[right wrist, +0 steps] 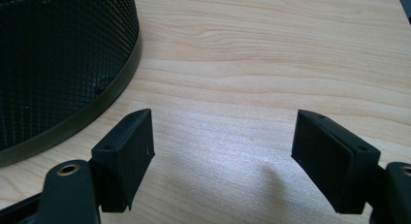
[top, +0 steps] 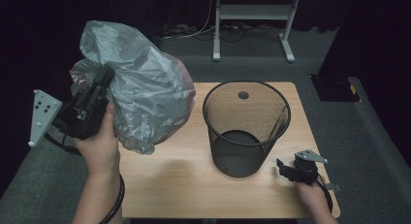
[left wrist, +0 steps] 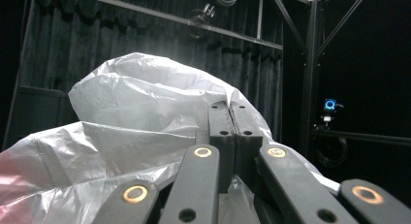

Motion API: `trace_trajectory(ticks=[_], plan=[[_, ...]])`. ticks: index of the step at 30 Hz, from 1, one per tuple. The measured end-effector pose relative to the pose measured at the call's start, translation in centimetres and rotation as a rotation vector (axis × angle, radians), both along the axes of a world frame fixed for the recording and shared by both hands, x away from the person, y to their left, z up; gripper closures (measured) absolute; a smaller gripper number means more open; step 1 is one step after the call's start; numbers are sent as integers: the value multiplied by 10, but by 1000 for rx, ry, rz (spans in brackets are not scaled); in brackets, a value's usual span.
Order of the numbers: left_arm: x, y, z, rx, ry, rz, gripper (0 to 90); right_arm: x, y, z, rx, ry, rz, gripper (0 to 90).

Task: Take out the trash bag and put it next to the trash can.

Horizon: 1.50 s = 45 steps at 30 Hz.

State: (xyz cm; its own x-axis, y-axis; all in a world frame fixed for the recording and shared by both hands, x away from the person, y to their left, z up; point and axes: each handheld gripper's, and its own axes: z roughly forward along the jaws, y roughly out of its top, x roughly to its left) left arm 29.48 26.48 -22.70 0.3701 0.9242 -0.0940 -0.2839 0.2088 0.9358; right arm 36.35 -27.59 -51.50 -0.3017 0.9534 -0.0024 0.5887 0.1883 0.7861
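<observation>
My left gripper [top: 102, 78] is a chunky black block with a grey three-cornered plate [top: 42, 116] dotted with small holes on its outer side, and a thick black cable [top: 114, 204] loops from it along my bare forearm. In its own view I see flat black link bars [left wrist: 198, 185] pinned with brass-ringed rivets, and square pads with small screw holes. My right gripper [right wrist: 223, 156] has the same black build with a smaller grey plate [top: 311, 156] on top, blocky matte pads [right wrist: 128, 158] with tiny screw holes, a brass rivet at the link, and a black cable by the wrist.
</observation>
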Motion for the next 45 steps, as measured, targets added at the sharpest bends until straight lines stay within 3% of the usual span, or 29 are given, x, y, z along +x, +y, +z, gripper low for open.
trace_trajectory(ticks=[8,18,29,32,37,45], plan=[[9,11,-27,-1,58,17,892,1,-2,-4,-3,27,-17,236],[27,15,-62,-11,167,6,892,2,-4,-4,-4,20,-15,236],[40,6,-83,10,220,5,892,2,-6,-4,-6,23,-19,233],[49,2,-88,27,246,6,893,4,-5,-4,-1,48,-14,233],[71,-4,-94,42,296,22,894,4,-3,-4,-2,41,1,233],[110,-25,-97,81,339,30,894,5,-5,-4,10,43,6,234]])
